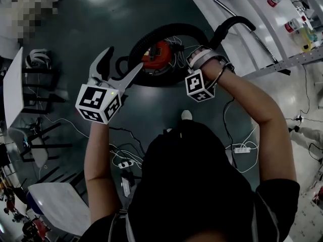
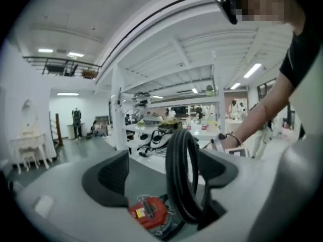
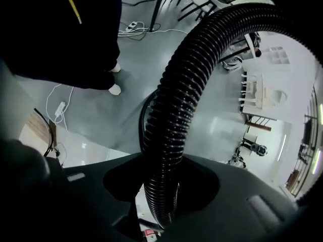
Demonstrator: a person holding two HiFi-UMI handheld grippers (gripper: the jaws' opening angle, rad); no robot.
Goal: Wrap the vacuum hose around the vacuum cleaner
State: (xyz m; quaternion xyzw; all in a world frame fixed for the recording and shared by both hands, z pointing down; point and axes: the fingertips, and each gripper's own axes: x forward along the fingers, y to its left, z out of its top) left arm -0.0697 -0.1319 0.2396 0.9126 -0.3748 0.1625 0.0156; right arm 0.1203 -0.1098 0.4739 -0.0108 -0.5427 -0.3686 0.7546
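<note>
Dark top (image 1: 202, 205) of the wearer filled the bottom of head view, both forearms reaching fwd from it. R gripper (image 3: 162, 183) was clamped on the vacuum hose (image 3: 186, 84). In right gripper view the ribbed black hose ran up btwn both jaws, pressed on either side, then arched away over the floor. L gripper (image 1: 124, 59) was spread wide, pinching nothing. In left gripper view I saw a hose loop standing upright ahead of the jaws, nearer the right-hand one; couldn't tell if it touched. L marker cube (image 1: 98, 104) faced the cam, R marker cube (image 1: 199, 86) sat just below the R hand.

Vacuum cleaner (image 1: 159, 54), red body, sat on the dark floor (image 1: 101, 14) just beyond both grippers, roughly btwn them in head view. Hose curved round its far side in one arc, from left of the body over to the R gripper. Another stretch ran along the near side, under the L gripper's inner jaw tip. Rigid black hose end (image 1: 237, 23) stuck out up-right past the R hand, toward a pale surface carrying bottles (image 1: 293, 25).

Closer in, a white shoe (image 1: 186, 115) showed just ahead of the wearer. White power strip (image 1: 242, 148) w/ cable lay on the floor by the R elbow. White table (image 1: 12, 95) sat at the left edge, well apart from the vac.
</note>
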